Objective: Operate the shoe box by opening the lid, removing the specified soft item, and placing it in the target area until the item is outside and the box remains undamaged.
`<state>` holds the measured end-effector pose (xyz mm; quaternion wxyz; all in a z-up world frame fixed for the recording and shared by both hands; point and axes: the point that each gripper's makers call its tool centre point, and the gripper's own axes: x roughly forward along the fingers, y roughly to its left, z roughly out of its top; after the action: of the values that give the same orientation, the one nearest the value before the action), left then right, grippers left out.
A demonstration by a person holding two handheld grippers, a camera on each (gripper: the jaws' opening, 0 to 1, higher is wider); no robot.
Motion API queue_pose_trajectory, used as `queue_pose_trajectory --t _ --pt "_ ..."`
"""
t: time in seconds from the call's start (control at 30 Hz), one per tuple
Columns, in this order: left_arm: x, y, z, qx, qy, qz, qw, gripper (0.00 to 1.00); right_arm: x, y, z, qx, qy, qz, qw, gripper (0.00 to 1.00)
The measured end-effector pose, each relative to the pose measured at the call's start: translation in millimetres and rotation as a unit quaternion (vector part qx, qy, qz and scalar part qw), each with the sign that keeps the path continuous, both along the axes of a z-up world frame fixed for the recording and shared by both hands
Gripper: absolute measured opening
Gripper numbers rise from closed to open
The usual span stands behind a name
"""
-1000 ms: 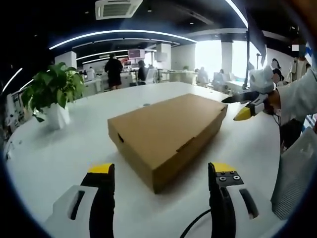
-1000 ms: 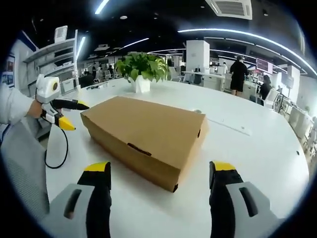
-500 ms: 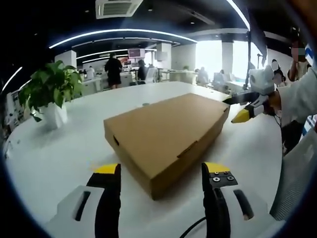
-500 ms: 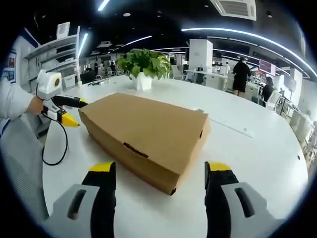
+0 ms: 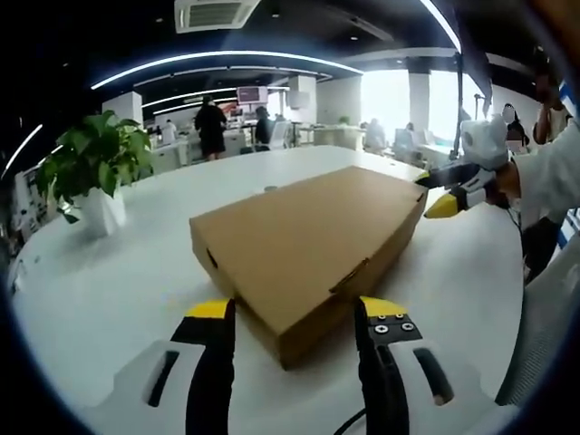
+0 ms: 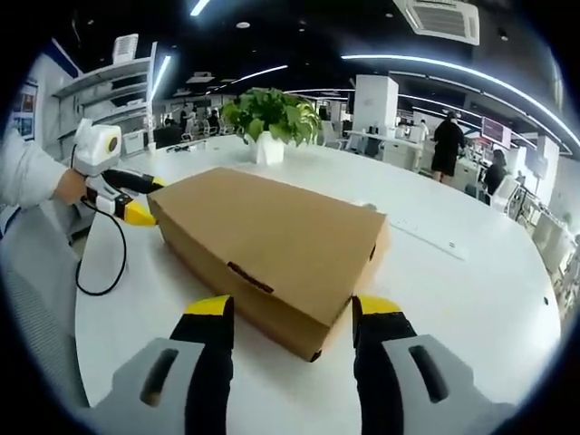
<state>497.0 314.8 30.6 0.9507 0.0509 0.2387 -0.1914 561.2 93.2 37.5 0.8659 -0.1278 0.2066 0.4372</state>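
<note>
Plain brown cardboard shoe box (image 5: 306, 237), lid shut, lying flat at centre frame in the left gripper view; slanted corner-on at centre in the right gripper view, slot in near side.

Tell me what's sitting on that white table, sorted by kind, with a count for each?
Cardboard shoe box: 1
Potted plant: 1
Total: 2
</note>
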Motion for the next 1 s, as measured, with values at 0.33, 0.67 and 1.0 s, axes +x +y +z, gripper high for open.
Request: queue_pose_trajectory --t 0.33,0.67,1.0 --pt "-1.0 -2.8 0.4 0.006 0.001 0.001 1.0000 0.51 2.5 -3.2 -2.0 -0.017 -0.007 -0.003 0.9998 0.41" --pt "-4.2 -7.5 6.0 0.005 0.015 0.000 0.9999 0.50 2.8 -3.0 3.5 -0.019 0.000 -0.007 0.9998 0.41" --pt "-4.5 -6.7 16.8 -0.011 0.024 -0.001 0.9997 0.51 2.3 -3.6 18.5 -0.004 0.009 -0.010 0.9999 0.41"
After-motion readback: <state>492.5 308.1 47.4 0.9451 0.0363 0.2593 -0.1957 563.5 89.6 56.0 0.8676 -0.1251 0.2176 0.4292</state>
